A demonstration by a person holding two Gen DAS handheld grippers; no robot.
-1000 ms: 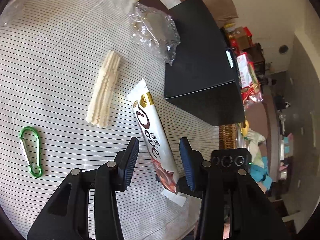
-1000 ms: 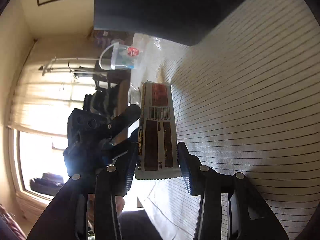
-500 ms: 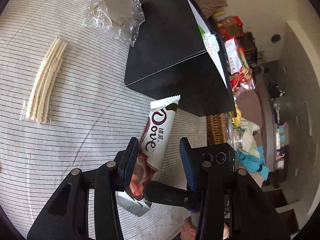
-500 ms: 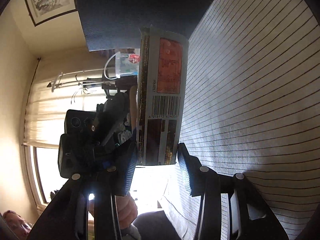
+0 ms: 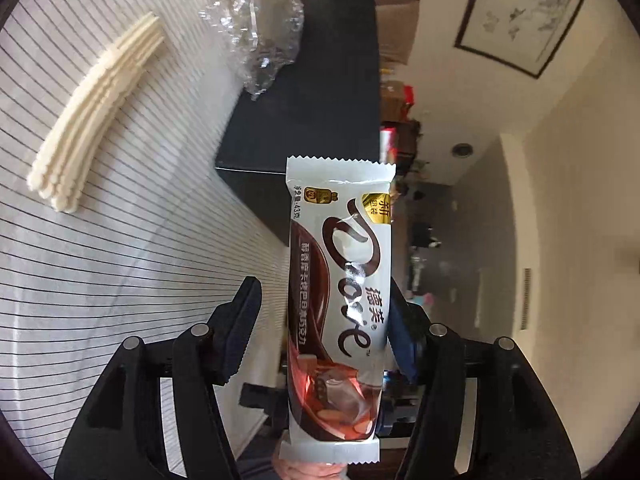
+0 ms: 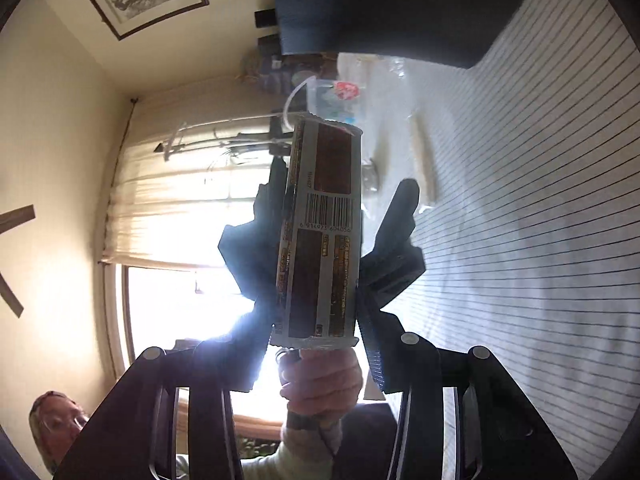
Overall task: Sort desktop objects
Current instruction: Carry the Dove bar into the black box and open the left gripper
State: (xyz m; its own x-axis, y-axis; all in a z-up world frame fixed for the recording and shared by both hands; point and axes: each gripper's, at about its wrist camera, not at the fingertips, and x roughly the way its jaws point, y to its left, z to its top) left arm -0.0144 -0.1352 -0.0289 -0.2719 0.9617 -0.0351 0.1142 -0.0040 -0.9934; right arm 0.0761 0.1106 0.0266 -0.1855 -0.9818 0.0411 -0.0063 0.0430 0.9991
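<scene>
While the chocolate bar (image 5: 338,300) hangs mid-handover, keep the right tool (image 6: 314,320) clamped. It's narrow and pinching the bar's near end across its width, barcode side facing its camera. The left tool (image 5: 324,296) has its jaws opening. The bar sits in the gap, but one pad stands clearly off the wrapper, so no grip there. The other pad is hidden behind the bar's edge.

How to do it well, my read:
- don't slacken the right pinch until the left tool is fully clear
- pull the left tool straight back along the bar's length, no twist, or a finger snags the crimped seal
- the wrapper is slick foil, so squeeze on the flat body, not the end flap
- hold the bar level and steady: the two tools face each other close, with a hand (image 6: 320,384) just behind

Position: the bar is off the worktop (image 5: 120,260), in the air on the near side of the black box (image 5: 320,92), overlapping its near corner in the left view and running along the left tool's fingers. The box is probably the drop target, but I can't confirm that.

Beyond it, a white fork bundle (image 5: 96,120) lies on the worktop, well out from the box's side. Crumpled clear wrap (image 5: 256,28) rests against the box's far edge.
</scene>
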